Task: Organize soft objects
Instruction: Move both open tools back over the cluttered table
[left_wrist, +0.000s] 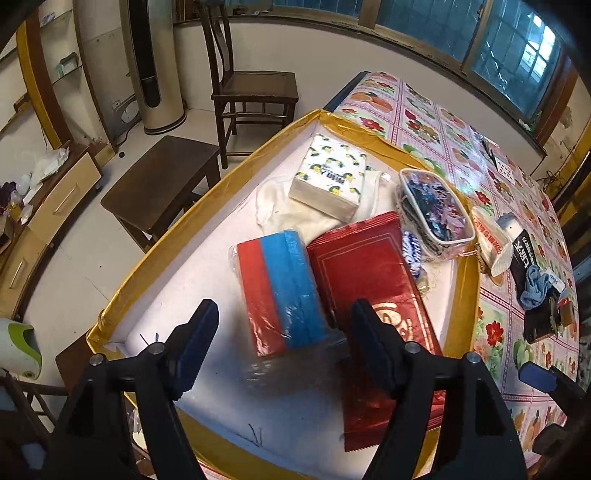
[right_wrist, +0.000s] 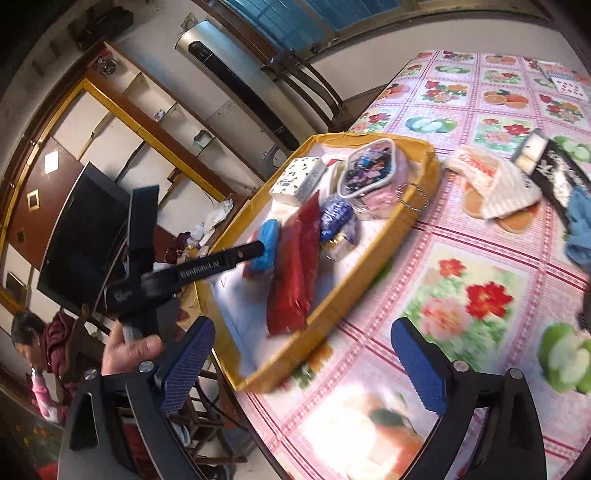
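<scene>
Floral tablecloth (right_wrist: 461, 258), yellow-rimmed tray (left_wrist: 463, 295), wooden chair (left_wrist: 251, 92), left claw (left_wrist: 284, 339) and right claw (right_wrist: 303, 354) spread.

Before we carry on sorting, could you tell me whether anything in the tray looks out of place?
Yes: the clear pouch sits tilted on the tray's rim, half out, its keyring hanging over the edge.

i note a dark wooden chair (left_wrist: 251, 92) and a low dark stool (left_wrist: 162, 181) on a pale tiled floor (left_wrist: 74, 258), with a tall standing air conditioner (left_wrist: 155, 62) against the cream wall. blue-tinted windows (left_wrist: 509, 40) run along the far side. a table under a floral cloth (right_wrist: 461, 258) fills my right. a dark television (right_wrist: 81, 236) stands by gold-trimmed cabinets (right_wrist: 122, 110).
</scene>
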